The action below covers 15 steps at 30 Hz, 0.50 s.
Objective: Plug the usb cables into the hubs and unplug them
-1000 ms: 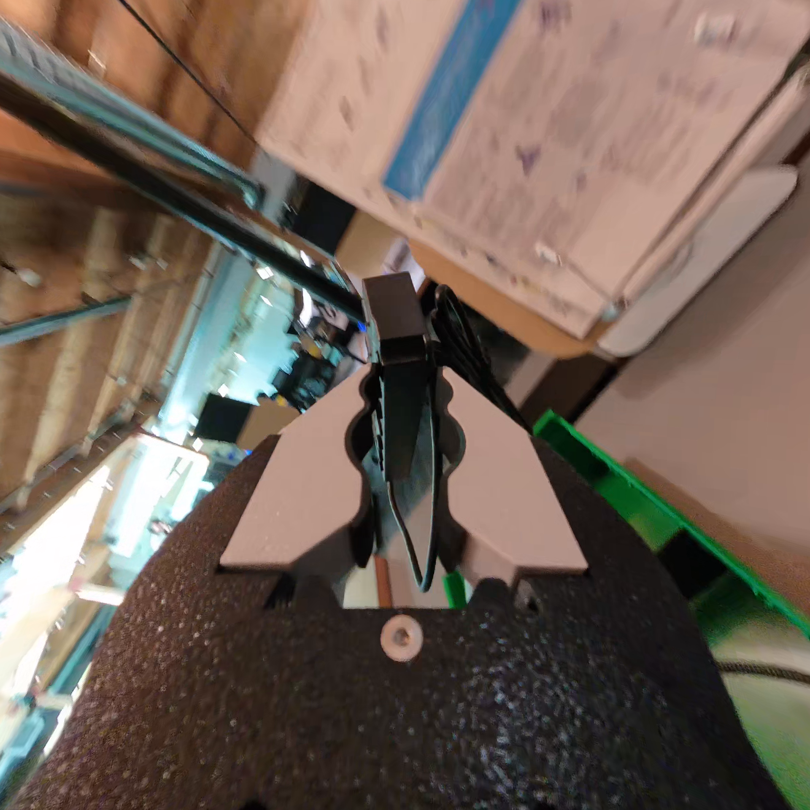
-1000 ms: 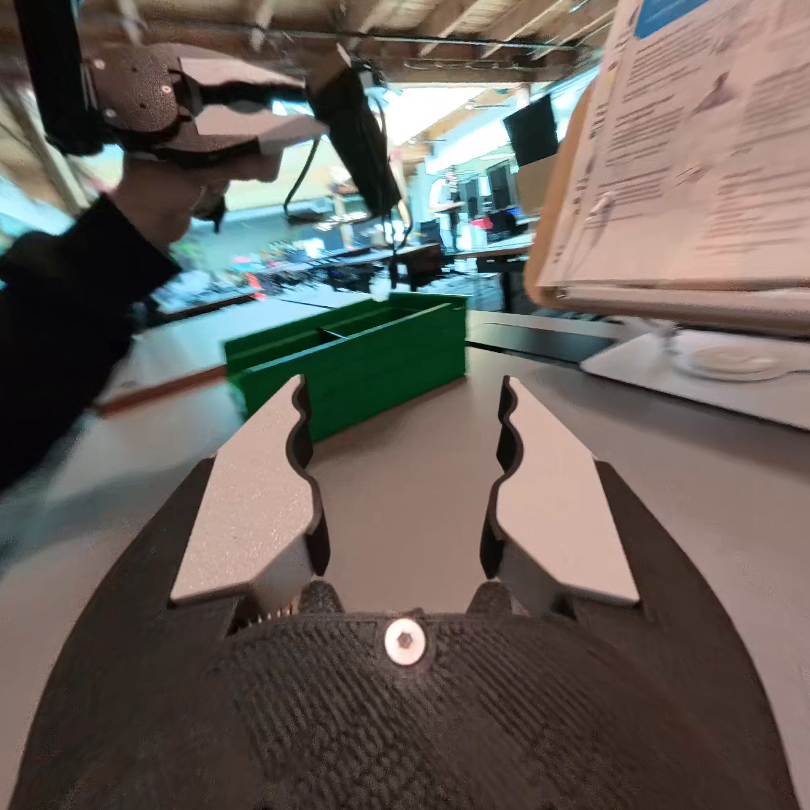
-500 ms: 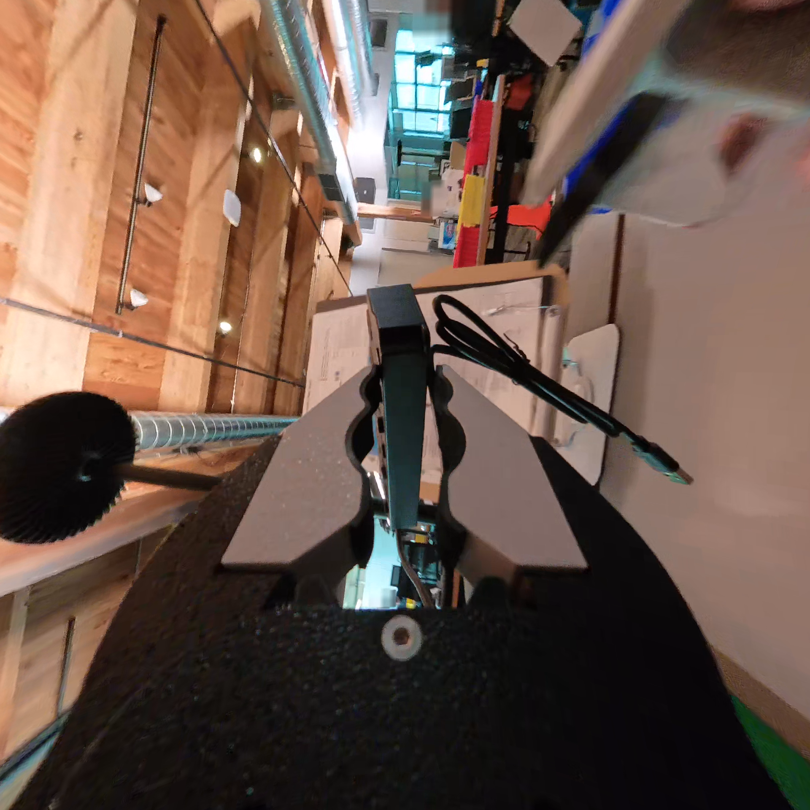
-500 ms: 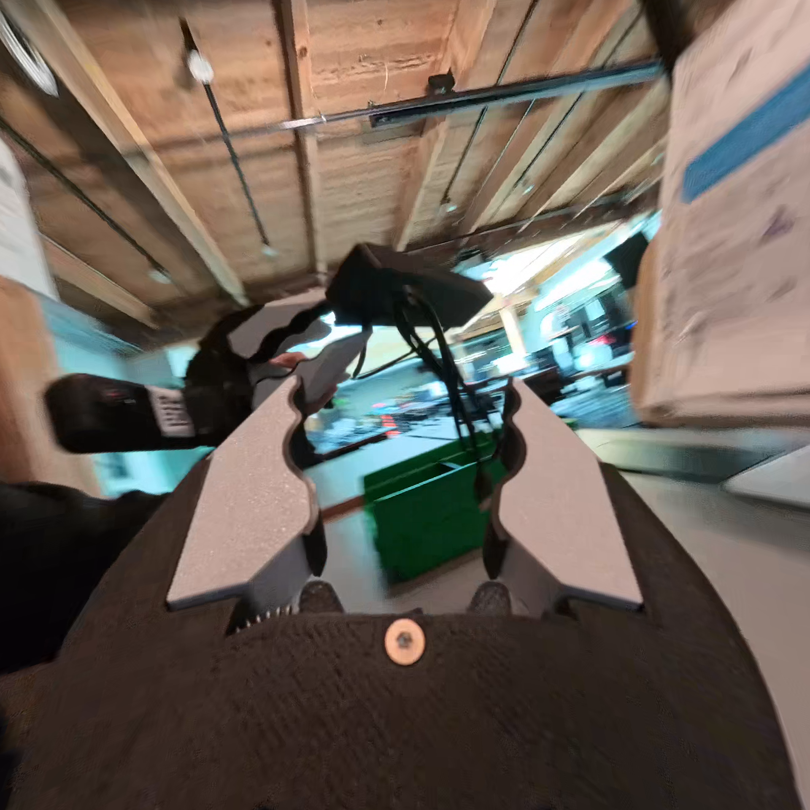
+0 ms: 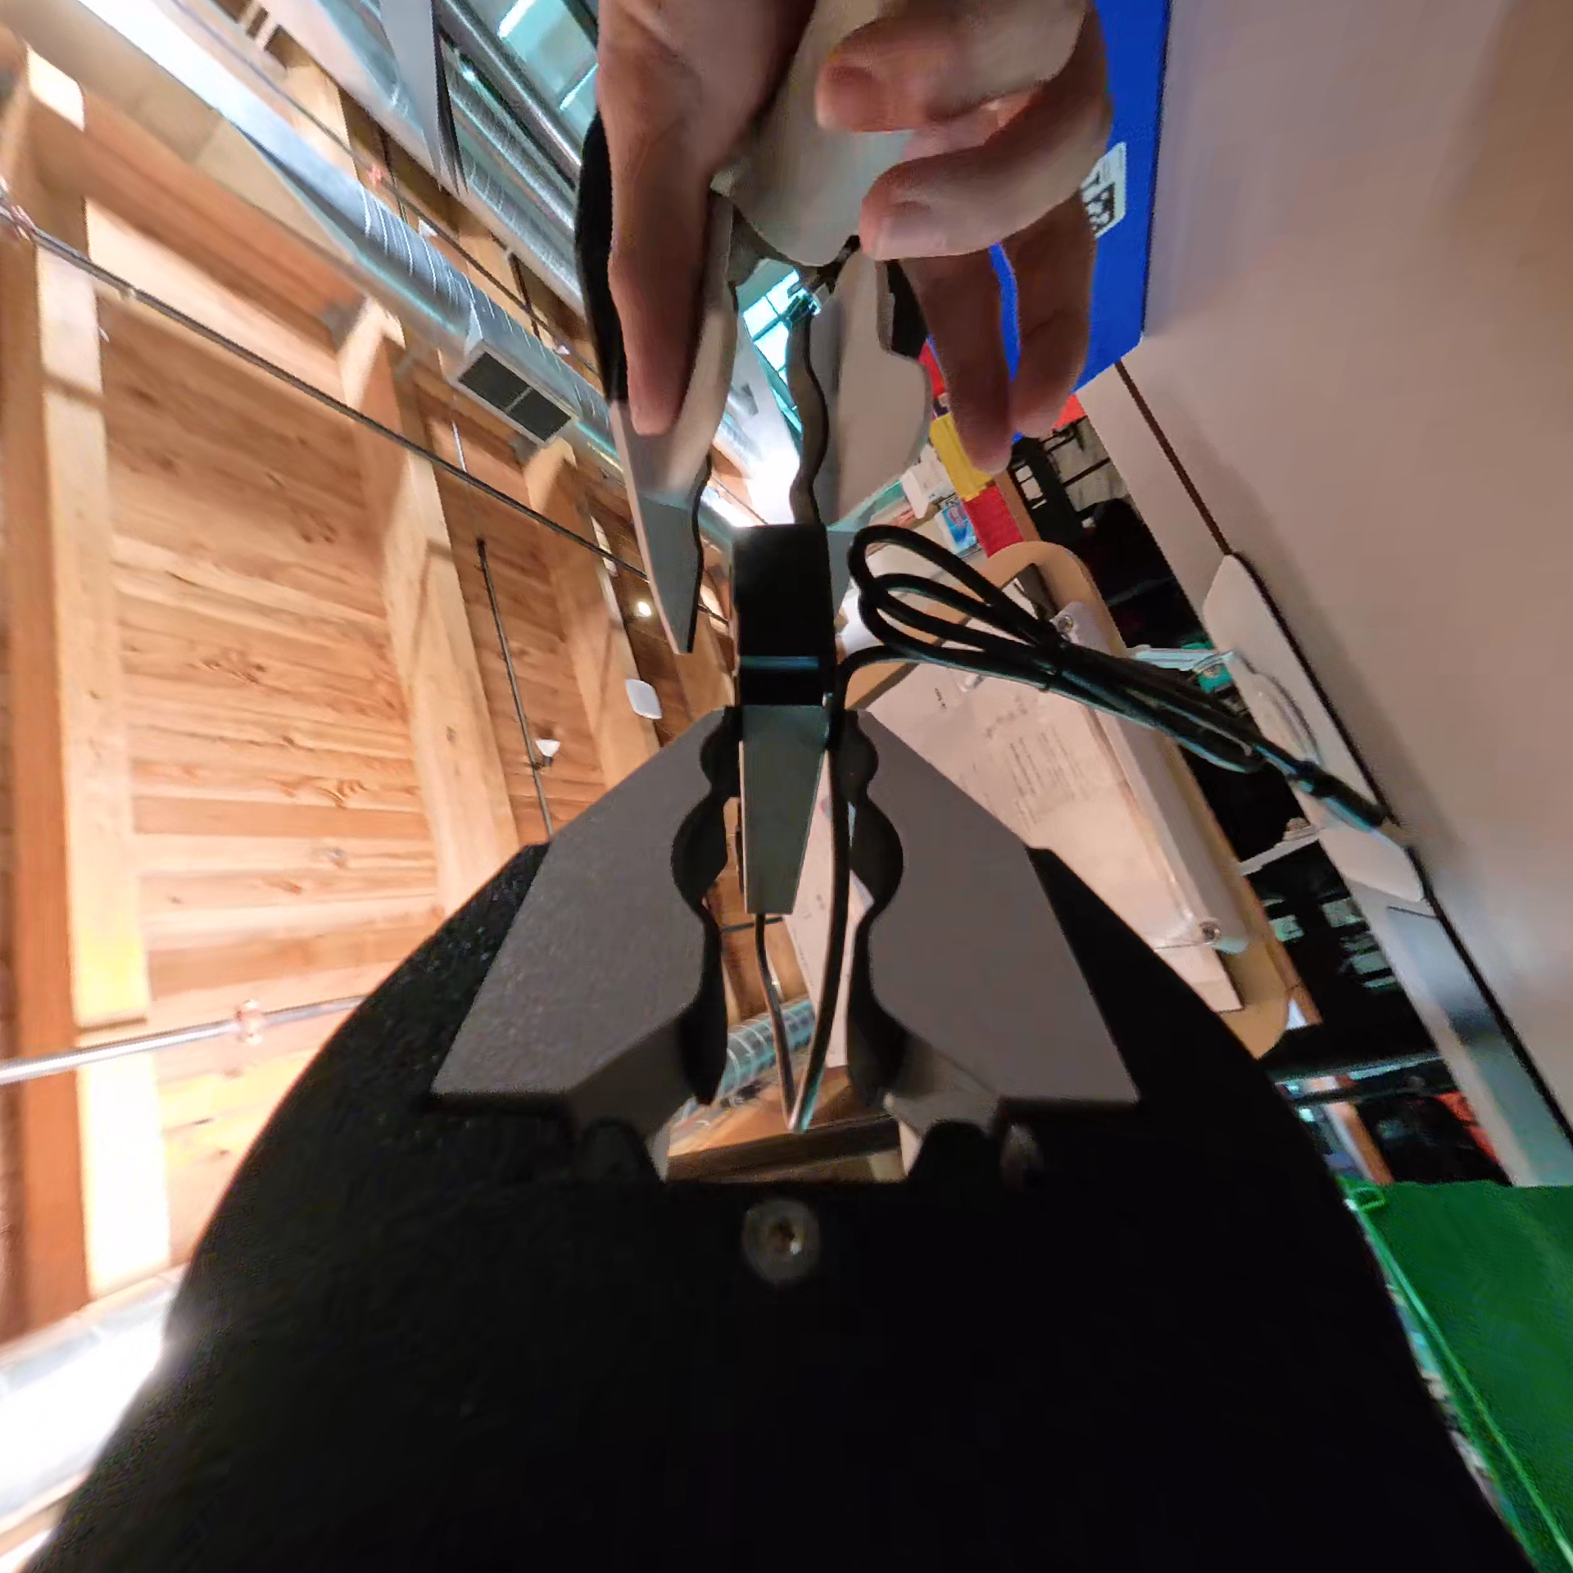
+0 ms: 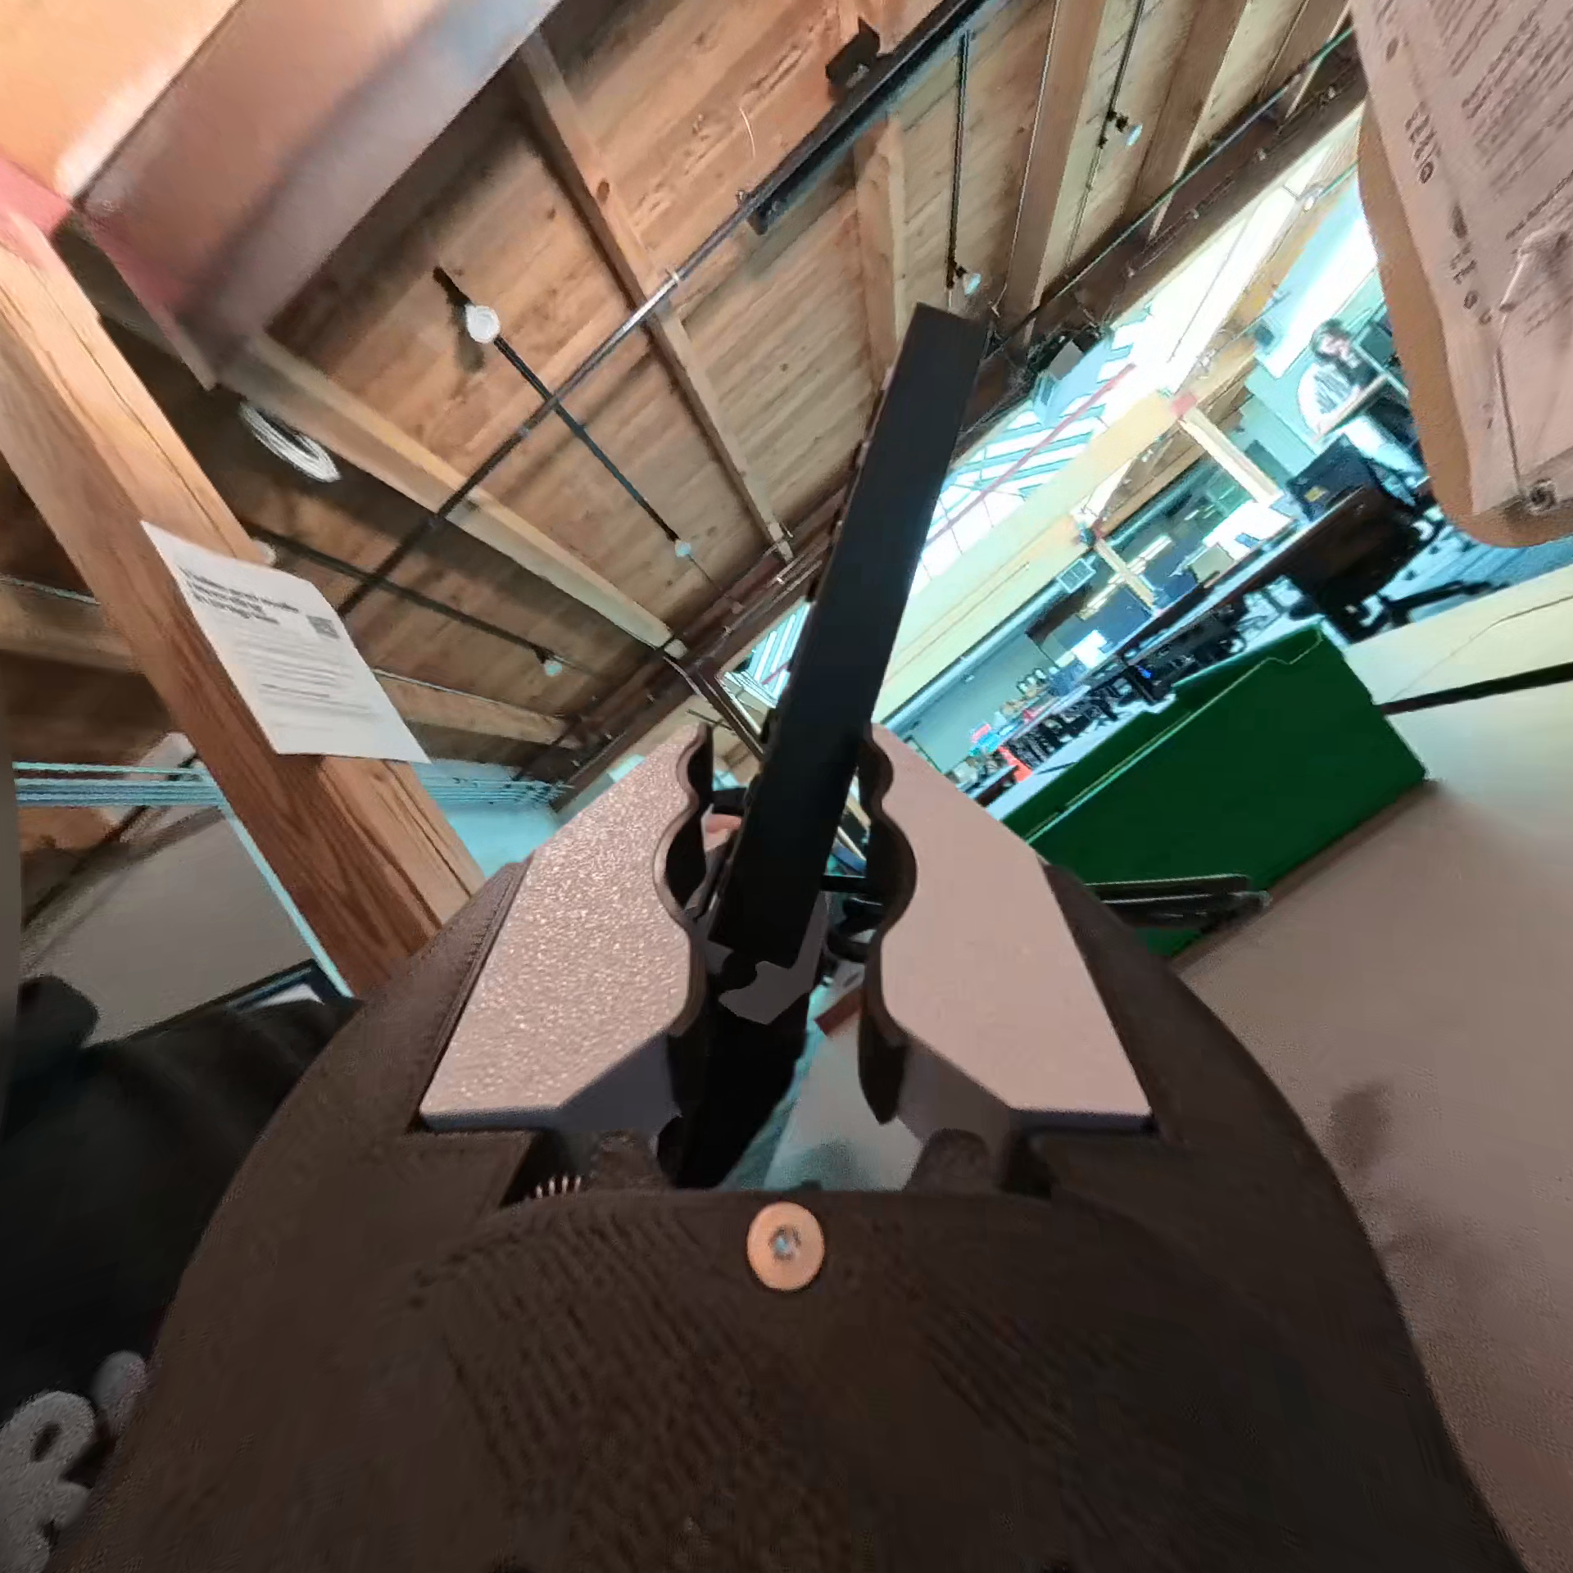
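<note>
Pale table (image 6: 1404,1064), lower right of the right wrist frame, bearing a green bin (image 6: 1226,792) at its far edge; a clipboard stand's white base (image 5: 1277,672) rests on it.

Open-plan workshop or lab hall: exposed timber ceiling joists (image 6: 681,281) above fingers, spiral metal air duct (image 5: 426,264) left of fingers, rows of workbenches with monitors (image 6: 1234,613) beyond, green bin (image 6: 1226,792) on table (image 6: 1404,979) at right.
</note>
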### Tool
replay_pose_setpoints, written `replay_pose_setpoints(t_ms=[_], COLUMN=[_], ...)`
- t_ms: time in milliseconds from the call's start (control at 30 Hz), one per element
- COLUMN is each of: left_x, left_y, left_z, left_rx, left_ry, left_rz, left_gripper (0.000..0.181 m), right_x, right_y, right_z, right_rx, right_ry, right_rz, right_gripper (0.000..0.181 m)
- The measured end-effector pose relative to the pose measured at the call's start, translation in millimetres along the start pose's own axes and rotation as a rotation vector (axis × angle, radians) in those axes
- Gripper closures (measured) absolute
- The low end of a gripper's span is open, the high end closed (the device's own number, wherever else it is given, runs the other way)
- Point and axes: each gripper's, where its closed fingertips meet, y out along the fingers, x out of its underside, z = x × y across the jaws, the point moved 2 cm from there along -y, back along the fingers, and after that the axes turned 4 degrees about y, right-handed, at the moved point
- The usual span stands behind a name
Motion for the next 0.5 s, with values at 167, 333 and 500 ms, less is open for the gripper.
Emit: replay_pose_setpoints(t_ms=[167,333,500], left_x=[-4.0,-8.9,0.5], left_y=[-8.8,-11.4,-7.6], left_z=[6.3,6.6,27.3], left_rx=[-0.003,0.002,0.089], left_ry=[0.066,0.073,-0.075], left_rz=[0.024,0.04,0.012], left_gripper=[0.16,0.159,0.152], right_x=[11.8,36.5,36.1], right_y=[-0.6,8.9,11.0], right_z=[18.7,13.9,18.6], right_rx=[0.152,0.08,0.107], right_ry=[-0.067,-0.044,-0.098], right_rz=[-0.1,-0.227,-0.239], right_gripper=[0.125,0.134,0.158])
